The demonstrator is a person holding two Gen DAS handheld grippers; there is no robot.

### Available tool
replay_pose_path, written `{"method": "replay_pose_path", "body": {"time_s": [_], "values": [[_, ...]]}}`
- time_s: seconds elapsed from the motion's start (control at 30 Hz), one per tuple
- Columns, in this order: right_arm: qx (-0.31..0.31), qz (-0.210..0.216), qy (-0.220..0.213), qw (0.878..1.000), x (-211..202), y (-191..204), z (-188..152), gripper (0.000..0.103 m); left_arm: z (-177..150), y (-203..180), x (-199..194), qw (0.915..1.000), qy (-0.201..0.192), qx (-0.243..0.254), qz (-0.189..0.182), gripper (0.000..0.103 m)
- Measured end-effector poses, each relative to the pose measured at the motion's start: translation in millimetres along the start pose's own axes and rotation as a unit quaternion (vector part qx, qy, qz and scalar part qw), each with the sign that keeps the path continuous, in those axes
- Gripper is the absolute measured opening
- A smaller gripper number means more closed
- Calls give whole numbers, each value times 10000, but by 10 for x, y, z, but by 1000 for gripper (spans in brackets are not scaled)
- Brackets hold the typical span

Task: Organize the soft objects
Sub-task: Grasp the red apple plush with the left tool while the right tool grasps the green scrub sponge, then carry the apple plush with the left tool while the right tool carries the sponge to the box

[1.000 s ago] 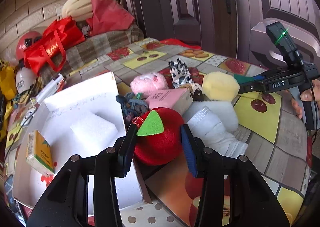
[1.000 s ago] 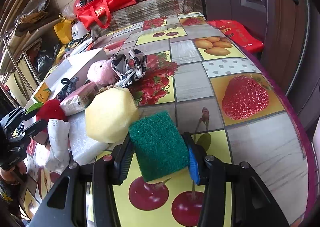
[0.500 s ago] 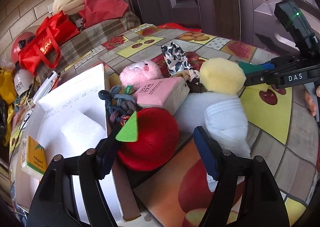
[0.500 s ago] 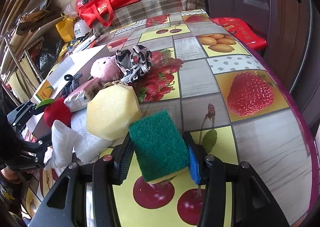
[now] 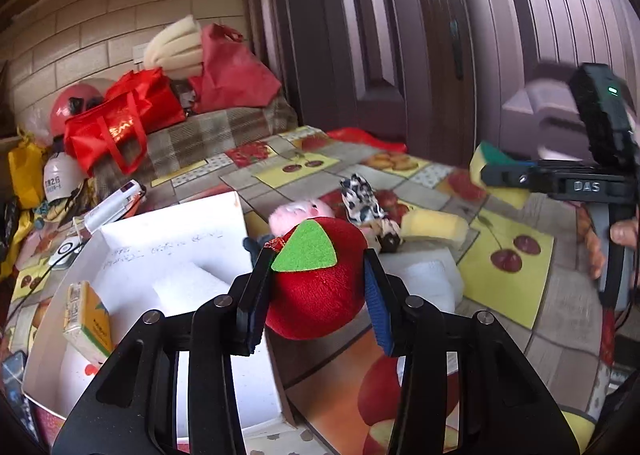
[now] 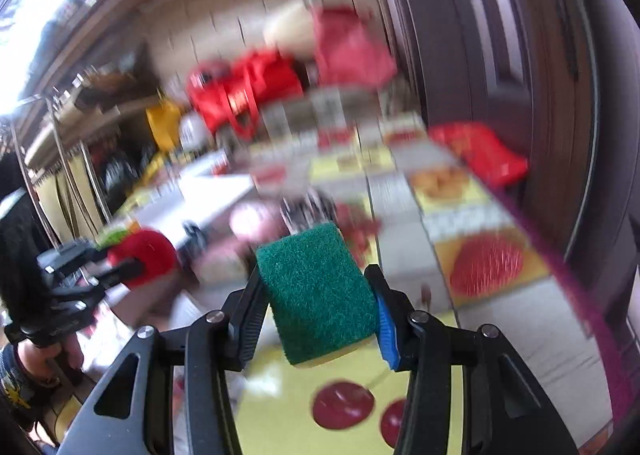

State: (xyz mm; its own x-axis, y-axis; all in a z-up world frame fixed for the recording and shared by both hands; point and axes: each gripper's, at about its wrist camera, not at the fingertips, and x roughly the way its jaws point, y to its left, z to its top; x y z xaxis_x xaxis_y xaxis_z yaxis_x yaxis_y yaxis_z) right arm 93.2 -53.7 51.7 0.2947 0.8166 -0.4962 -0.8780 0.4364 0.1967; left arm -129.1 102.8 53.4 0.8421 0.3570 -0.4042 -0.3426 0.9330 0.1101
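Note:
A red plush apple (image 5: 320, 295) with a green felt leaf hangs above the table beside the white box (image 5: 168, 223). My left gripper (image 5: 316, 255) has the apple between its jaws, which are closing, and both pads press into the plush. My right gripper (image 6: 314, 271) is shut on a green and yellow scrub sponge (image 6: 316, 287), held clear of the table. In the left wrist view the right gripper (image 5: 504, 175) and its sponge (image 5: 486, 159) are at the far right. The blurred right wrist view shows the apple (image 6: 148, 255) at the left.
On the fruit-print tablecloth lie a pink plush (image 5: 296, 211), a black-and-white cloth (image 5: 360, 195), a yellow sponge (image 5: 434, 225) and white foam (image 5: 428, 275). The box holds a foam block (image 5: 188, 287) and a yellow carton (image 5: 88, 319). A red bag (image 5: 120, 127) sits behind.
The left jaws opened wide, then shut on the apple and lifted it off the pile. The right gripper rose with the sponge, and its view is now blurred.

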Motion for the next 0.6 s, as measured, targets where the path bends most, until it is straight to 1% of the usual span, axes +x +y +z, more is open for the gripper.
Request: {"method": "replay_pose_path", "body": {"time_s": [0.07, 0.17, 0.33, 0.47, 0.6], "values": [[-74, 42, -543, 9985, -143, 98, 8, 48, 3, 41, -31, 9999, -81, -114, 37, 42], [-121, 157, -920, 9956, -172, 209, 31, 48, 8, 85, -70, 9995, -179, -238, 108, 42], [-239, 233, -1029, 9941, -50, 444, 90, 48, -16, 157, -126, 9987, -278, -376, 185, 42], [-454, 321, -1017, 9933, 51, 694, 100, 48, -45, 268, -174, 9975, -337, -581, 202, 42], [-610, 395, -997, 9924, 95, 829, 82, 48, -84, 407, -247, 9956, -421, -797, 259, 42]]}}
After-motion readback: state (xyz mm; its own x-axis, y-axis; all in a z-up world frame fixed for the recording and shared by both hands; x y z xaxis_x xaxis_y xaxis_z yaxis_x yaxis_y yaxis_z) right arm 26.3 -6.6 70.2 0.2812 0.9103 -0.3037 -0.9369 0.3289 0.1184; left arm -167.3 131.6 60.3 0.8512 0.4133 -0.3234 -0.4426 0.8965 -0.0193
